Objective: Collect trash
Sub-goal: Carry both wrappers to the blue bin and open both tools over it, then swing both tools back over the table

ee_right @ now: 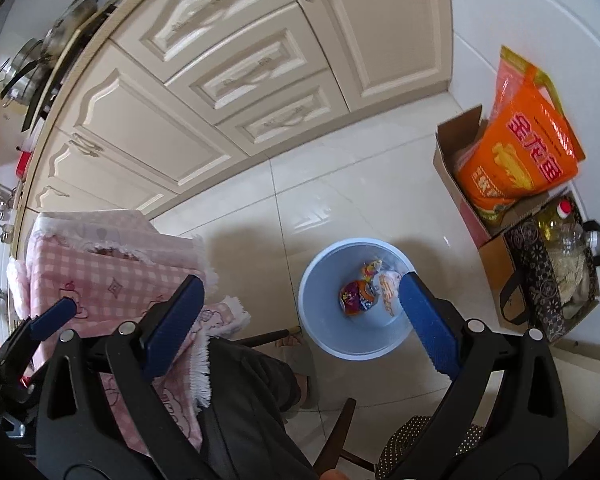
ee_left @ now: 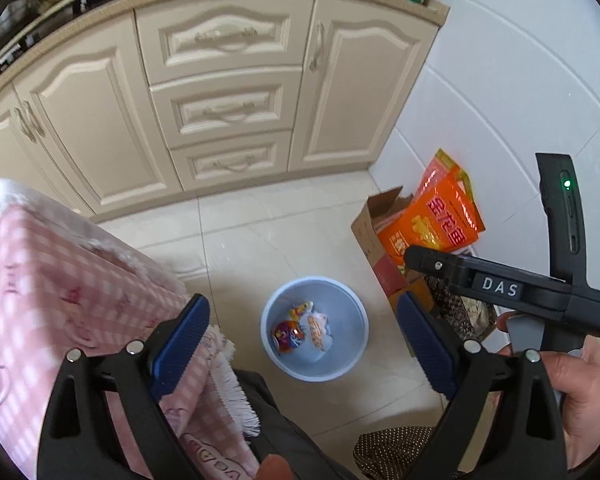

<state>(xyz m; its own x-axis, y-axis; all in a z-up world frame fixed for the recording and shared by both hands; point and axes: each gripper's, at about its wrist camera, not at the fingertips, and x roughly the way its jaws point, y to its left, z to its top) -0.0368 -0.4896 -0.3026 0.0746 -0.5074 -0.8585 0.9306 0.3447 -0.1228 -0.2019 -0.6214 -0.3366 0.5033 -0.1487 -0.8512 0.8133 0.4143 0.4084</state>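
Observation:
A pale blue trash bin [ee_left: 350, 316] stands on the tiled floor below both grippers. Crumpled snack wrappers [ee_left: 300, 328] in red, orange and white lie at its bottom. My left gripper [ee_left: 304, 344] hangs above the bin, open, with nothing between its blue pads [ee_left: 180, 344]. In the right wrist view the bin [ee_right: 324, 304] and wrappers [ee_right: 364, 294] sit just left of the right pad [ee_right: 428, 324]. My right gripper [ee_right: 302, 324] is open too and holds nothing. The right gripper's black housing [ee_left: 500, 288] shows at the right of the left wrist view, held by a hand [ee_left: 580, 392].
A table with a pink checked cloth [ee_left: 60, 300] stands to the left of the bin. Cream cabinets [ee_left: 220, 112] line the back. By the wall stand a cardboard box [ee_right: 456, 172] with an orange bag [ee_right: 520, 152], an oil bottle [ee_right: 560, 228] and a patterned bag. A person's dark trouser leg [ee_right: 252, 392] is below.

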